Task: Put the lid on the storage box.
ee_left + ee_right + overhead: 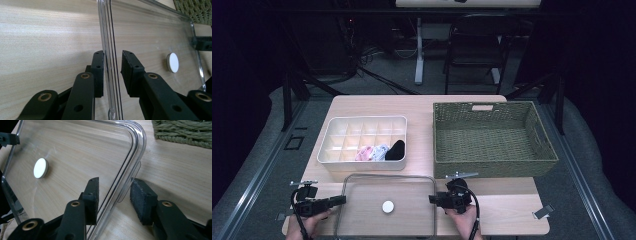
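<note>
The left hand-held gripper (343,200) at nine o'clock and the right hand-held gripper (431,198) at three o'clock sit released around the clear lid's (402,189) edges on the surface (512,210).

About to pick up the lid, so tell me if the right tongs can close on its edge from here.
Probably yes. The right tongs are open with the clear lid rim already between the jaws, and nothing blocks them on the table.
</note>
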Demonstrator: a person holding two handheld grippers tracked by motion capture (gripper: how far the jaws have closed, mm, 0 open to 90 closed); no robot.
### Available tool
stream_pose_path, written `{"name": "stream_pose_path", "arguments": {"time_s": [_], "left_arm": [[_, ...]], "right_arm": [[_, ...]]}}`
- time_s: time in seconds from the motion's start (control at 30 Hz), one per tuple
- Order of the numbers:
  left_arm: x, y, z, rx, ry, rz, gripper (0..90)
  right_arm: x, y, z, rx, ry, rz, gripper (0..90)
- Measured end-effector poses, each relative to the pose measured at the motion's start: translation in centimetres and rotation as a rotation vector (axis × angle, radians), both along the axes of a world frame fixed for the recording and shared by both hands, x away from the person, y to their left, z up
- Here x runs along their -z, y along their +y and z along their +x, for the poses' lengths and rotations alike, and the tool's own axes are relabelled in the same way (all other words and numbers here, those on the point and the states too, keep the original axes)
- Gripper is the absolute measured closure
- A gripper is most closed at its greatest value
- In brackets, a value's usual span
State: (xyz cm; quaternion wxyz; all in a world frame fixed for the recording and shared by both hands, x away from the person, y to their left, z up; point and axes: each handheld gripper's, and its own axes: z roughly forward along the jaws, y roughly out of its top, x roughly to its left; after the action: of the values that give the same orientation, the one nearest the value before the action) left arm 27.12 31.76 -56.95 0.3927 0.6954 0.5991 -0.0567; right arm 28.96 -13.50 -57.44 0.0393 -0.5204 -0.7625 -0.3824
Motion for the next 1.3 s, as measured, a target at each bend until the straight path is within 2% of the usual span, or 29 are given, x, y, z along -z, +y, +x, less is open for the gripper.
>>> {"name": "stream_pose_path", "arguments": {"time_s": [0.2,0.23,0.4,0.5,0.8,0.9,1.1,1.2,1.3], "left_arm": [[-0.3,-0.2,0.1,0.008,0.003,0.035,70.7],[-0.5,-0.4,0.1,0.013,-0.004,0.053,70.3],[-1.1,-0.4,-0.1,0.013,-0.009,0.074,70.2],[-1.5,-0.4,-0.2,0.009,-0.007,0.069,70.9],[-2.8,-0.1,-0.5,-0.013,-0.042,0.056,73.3],[-3.2,0.1,-0.6,-0.018,-0.041,0.045,73.9],[-4.5,0.2,-0.7,-0.005,-0.085,0.054,75.1],[-5.1,0.2,-0.6,-0.021,-0.114,0.065,75.4],[-5.2,0.6,-0.6,-0.029,-0.126,0.054,75.0]], "right_arm": [[-0.4,-0.5,-0.1,0.012,-0.001,0.046,66.8],[-0.5,-0.6,-0.2,0.012,-0.006,0.051,67.3],[-1.4,-0.4,-0.4,0.015,-0.042,0.052,69.7],[-1.9,-0.4,-0.5,0.019,-0.046,0.049,70.8],[-3.1,-0.5,-0.4,0.011,-0.06,0.107,74.0],[-3.5,-0.6,-0.3,0.015,-0.061,0.139,75.5],[-4.8,-0.7,-0.4,0.026,-0.093,0.179,77.9],[-5.2,-0.7,-0.2,0.031,-0.093,0.194,78.9],[-5.7,-0.4,-0.1,0.031,-0.111,0.203,79.3]]}}
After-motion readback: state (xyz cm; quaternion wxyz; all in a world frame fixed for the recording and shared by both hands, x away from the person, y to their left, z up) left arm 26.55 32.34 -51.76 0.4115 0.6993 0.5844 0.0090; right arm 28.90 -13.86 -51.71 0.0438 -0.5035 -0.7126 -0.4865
